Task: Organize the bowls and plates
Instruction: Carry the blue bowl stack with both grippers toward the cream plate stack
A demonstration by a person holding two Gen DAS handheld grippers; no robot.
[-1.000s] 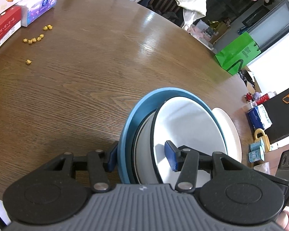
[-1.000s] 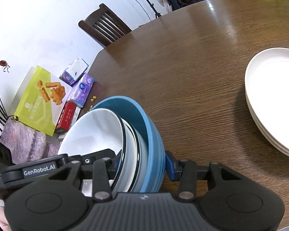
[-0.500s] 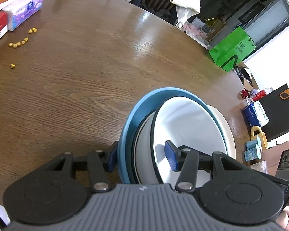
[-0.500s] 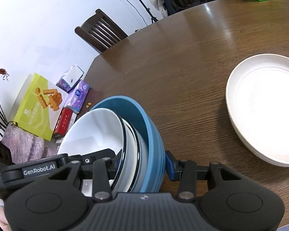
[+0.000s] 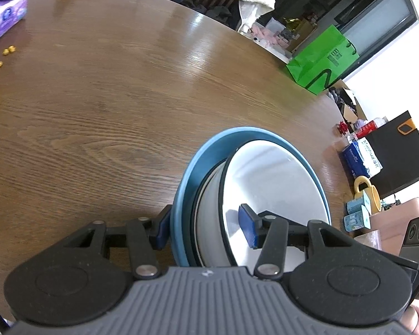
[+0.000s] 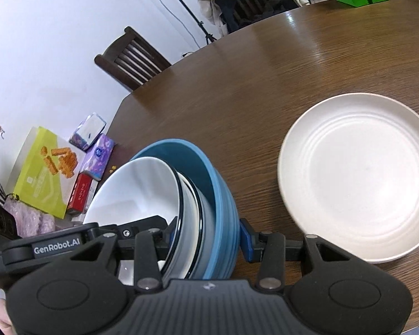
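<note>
Both grippers — left gripper (image 5: 204,227) and right gripper (image 6: 206,236) — have fingers clenched on opposite rims of the bowl stack (image 6: 181,195), carried just above the bench (image 6: 265,83). Plate stack (image 6: 354,173) sits right — nested bowls not yet set down.

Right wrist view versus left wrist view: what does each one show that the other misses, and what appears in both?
Only the right wrist view shows the cream plates, the wooden chair and the yellow-green snack box. Only the left wrist view shows the yellow mug and blue tissue pack beyond the table edge. Both show the nested stack, white bowls in a blue bowl, clamped by the left gripper and right gripper, plus the table and green bag.
</note>
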